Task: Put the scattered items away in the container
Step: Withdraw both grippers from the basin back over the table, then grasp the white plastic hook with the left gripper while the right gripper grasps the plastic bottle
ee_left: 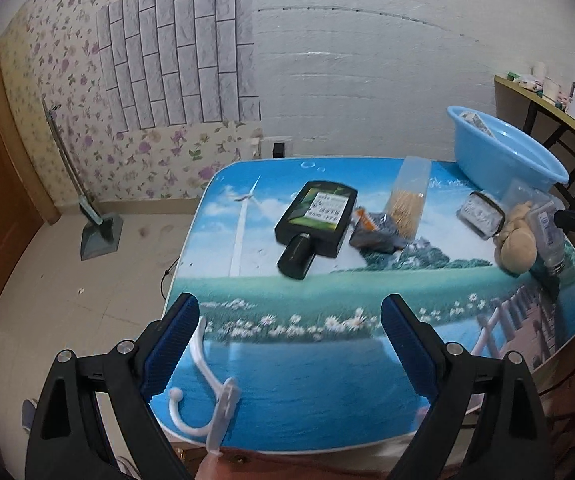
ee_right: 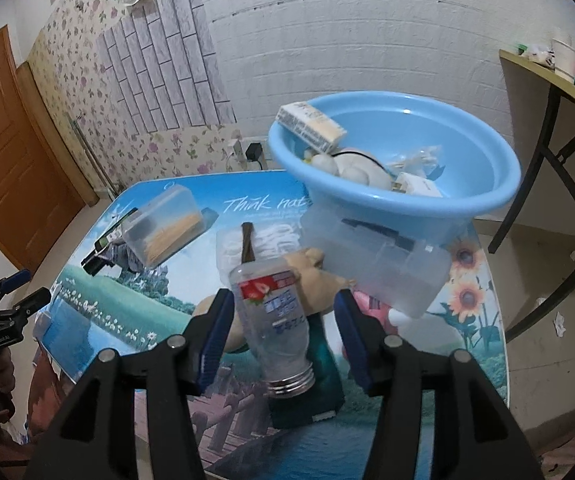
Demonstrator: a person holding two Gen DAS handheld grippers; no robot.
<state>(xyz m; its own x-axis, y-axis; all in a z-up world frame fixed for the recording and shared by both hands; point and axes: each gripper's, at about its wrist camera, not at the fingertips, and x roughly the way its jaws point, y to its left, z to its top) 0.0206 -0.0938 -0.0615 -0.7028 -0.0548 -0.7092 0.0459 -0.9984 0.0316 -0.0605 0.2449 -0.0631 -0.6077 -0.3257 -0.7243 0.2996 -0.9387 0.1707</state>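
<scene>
A blue basin (ee_right: pixel 487 196) stands at the table's far right and holds a white box (ee_right: pixel 311 124) and several small items; it also shows in the left wrist view (ee_left: pixel 507 160). My right gripper (ee_right: pixel 285 334) is open around a clear bottle (ee_right: pixel 275 320) with a strawberry label, lying on a dark box; the pads do not touch it. My left gripper (ee_left: pixel 289 344) is open and empty above the table's near edge, with a white plastic hook (ee_left: pixel 203 392) below its left finger. A black flat bottle (ee_left: pixel 313 224) lies mid-table.
A clear box of toothpicks (ee_left: pixel 405 200), a dark wrapper (ee_left: pixel 375 232), a tin (ee_left: pixel 481 214) and a tan plush toy (ee_left: pixel 517 240) lie on the picture-printed table (ee_left: pixel 307 380). A clear lidded box (ee_right: pixel 375 260) sits before the basin. A side table (ee_right: pixel 559 88) stands right.
</scene>
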